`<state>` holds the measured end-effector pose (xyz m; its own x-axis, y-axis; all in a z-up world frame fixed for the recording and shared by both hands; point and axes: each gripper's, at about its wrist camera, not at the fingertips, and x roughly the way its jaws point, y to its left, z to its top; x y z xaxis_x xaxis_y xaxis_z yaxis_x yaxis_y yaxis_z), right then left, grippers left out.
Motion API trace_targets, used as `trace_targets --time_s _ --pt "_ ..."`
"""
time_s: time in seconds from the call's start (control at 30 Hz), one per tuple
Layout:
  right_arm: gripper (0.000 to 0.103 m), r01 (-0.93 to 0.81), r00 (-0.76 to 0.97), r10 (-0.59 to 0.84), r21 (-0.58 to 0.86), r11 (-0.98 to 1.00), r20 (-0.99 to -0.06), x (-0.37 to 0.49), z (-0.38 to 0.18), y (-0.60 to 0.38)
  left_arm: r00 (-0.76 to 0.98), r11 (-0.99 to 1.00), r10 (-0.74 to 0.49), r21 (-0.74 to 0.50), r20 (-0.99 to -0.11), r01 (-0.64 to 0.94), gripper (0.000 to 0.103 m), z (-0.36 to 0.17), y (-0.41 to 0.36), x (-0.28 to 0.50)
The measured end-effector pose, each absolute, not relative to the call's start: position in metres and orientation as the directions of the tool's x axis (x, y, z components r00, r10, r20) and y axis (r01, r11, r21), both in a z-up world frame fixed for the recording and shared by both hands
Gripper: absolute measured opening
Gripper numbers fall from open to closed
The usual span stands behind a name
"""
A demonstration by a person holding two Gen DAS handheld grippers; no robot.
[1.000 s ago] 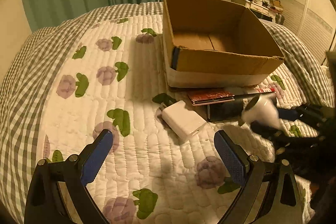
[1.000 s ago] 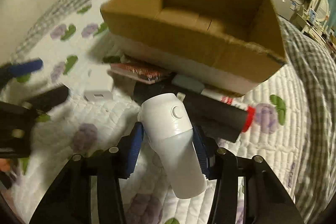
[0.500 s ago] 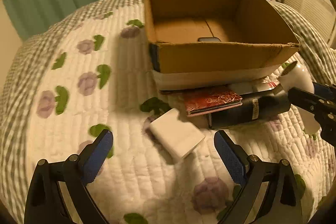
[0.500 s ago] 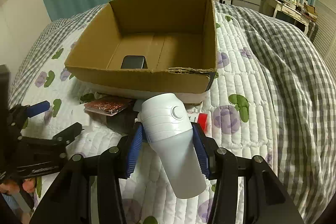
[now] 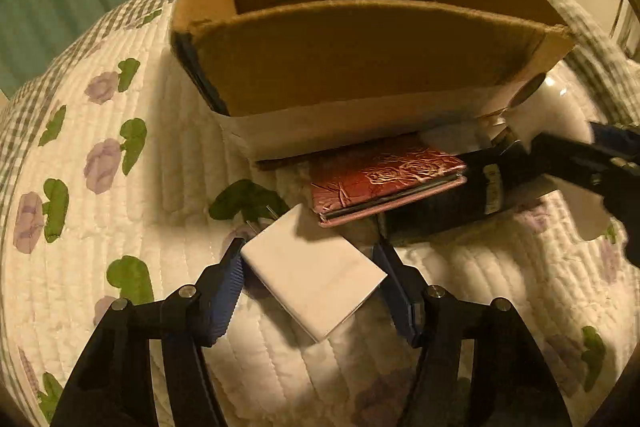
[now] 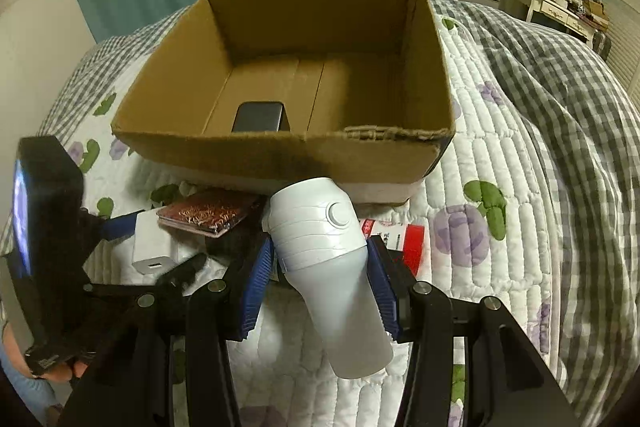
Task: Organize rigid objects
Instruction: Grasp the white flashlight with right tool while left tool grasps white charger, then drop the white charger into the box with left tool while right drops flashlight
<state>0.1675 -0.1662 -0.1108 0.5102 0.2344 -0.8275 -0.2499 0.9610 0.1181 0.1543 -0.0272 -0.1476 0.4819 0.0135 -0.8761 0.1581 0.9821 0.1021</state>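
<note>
Clamped in the right gripper (image 6: 316,291) is a white plastic bottle (image 6: 328,267), held at its ribbed upper body just short of the cardboard box (image 6: 280,147); it looks light, stiff and smooth, so the ribs seem the safest hold. Left gripper (image 5: 310,279) brackets a white power adapter (image 5: 316,271) lying on the quilt (image 5: 100,227), pads at its edges, grip unclear. No writing is legible.

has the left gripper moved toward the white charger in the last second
Yes: the left gripper has come forward and down toward the cardboard box; its tongs now flank the white charger.
</note>
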Motion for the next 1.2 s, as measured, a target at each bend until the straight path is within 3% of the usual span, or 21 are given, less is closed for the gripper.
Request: trace_targets --time_s 0.37,0.63,0.87,1.03,1.2 --pt "0.047 -0.266 0.55 0.248 0.114 0.957 -0.797 0.139 -0.072 -0.168 0.588 0.991 -0.043 0.039 -0.807 0.126 0.065 -0.073 -0.022 0.111" --pt "0.047 -0.299 0.638 0.269 0.09 0.95 -0.722 0.117 0.001 -0.171 0.699 0.993 -0.053 0.033 -0.713 0.11 0.065 0.005 -0.022 0.093" --pt "0.047 -0.302 0.717 0.29 0.093 0.949 -0.634 0.136 0.064 -0.176 0.773 0.99 -0.067 0.053 -0.631 0.129 0.065 0.056 -0.036 0.128" --pt "0.047 -0.292 0.732 0.312 0.134 0.947 -0.606 0.186 0.08 -0.179 0.784 0.991 -0.059 0.059 -0.618 0.121 0.065 0.052 -0.045 0.176" --pt "0.047 -0.299 0.716 0.308 0.124 0.946 -0.627 0.232 0.065 -0.176 0.736 0.989 -0.018 0.095 -0.676 0.111 0.065 0.015 -0.053 0.231"
